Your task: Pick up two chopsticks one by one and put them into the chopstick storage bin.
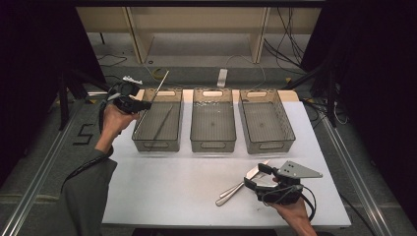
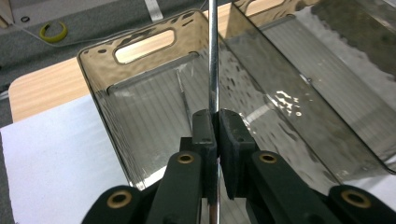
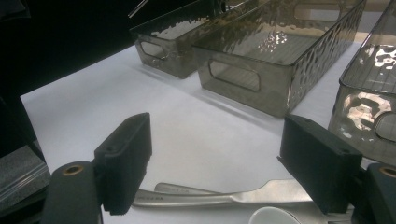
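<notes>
At the upper left of the high view, the left gripper (image 1: 145,104) is held over the near-left corner of the left bin (image 1: 158,140), with a thin metal rod (image 1: 160,86) slanting up from it toward the upper right. The left gripper view adds what that view cannot: its jaws are pinched tight on the rod (image 2: 214,60), which runs straight up the middle of the frame above the bin's (image 2: 140,93) ribbed floor, where another thin utensil (image 2: 184,100) lies. In the high view, 3 smoked clear bins stand in a row across the centre. At lower right, the right gripper (image 1: 254,178) sits by the cutlery (image 1: 236,191). The right gripper view shows its jaws wide apart above a knife (image 3: 261,193) and a spoon bowl (image 3: 273,217) at the bottom edge. The white tabletop (image 1: 196,182) rests over grey floor, with cables and wooden shelving at the top.
</notes>
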Tool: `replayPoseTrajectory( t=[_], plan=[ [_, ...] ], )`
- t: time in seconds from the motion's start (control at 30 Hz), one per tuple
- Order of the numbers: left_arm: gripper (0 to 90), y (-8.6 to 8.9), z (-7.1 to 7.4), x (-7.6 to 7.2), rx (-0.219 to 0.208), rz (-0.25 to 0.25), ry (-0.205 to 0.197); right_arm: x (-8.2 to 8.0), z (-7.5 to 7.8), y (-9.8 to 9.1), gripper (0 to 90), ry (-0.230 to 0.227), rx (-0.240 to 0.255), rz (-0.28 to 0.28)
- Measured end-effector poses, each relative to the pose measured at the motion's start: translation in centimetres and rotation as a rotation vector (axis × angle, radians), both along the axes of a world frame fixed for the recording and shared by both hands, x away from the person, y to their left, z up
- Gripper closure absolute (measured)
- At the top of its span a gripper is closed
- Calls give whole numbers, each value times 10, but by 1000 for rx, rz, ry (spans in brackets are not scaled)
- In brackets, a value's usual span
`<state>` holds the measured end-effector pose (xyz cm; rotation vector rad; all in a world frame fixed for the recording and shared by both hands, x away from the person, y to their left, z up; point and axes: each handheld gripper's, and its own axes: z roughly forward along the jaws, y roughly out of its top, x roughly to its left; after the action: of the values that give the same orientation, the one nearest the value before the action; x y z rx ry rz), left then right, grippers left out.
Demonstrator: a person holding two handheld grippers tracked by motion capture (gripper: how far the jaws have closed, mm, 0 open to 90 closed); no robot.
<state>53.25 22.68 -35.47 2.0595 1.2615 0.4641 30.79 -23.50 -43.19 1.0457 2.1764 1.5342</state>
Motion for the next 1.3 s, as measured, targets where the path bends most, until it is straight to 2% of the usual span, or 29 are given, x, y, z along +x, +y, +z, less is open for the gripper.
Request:
replayPoseTrajectory(
  t=[0.1,0.3,0.6,0.9,1.1,1.17,1.3],
  plan=[
    [848,0,-2,2,-2,10,-14,0,0,0,260,-4,0,3],
    [847,1,-8,8,0,37,-10,0,0,0,260,-3,2,4],
    [847,2,-27,9,-16,43,-4,0,0,0,260,-4,2,5],
    [847,-2,-34,9,-16,38,-4,-1,0,0,260,-4,-2,5],
    [847,-3,-41,9,-33,44,7,-1,0,0,261,-5,-2,7],
    [847,-4,-42,9,-22,39,9,-1,0,1,261,-3,-2,7],
    [847,-4,-46,9,-25,46,15,-1,0,0,261,-5,-2,6]
  ],
)
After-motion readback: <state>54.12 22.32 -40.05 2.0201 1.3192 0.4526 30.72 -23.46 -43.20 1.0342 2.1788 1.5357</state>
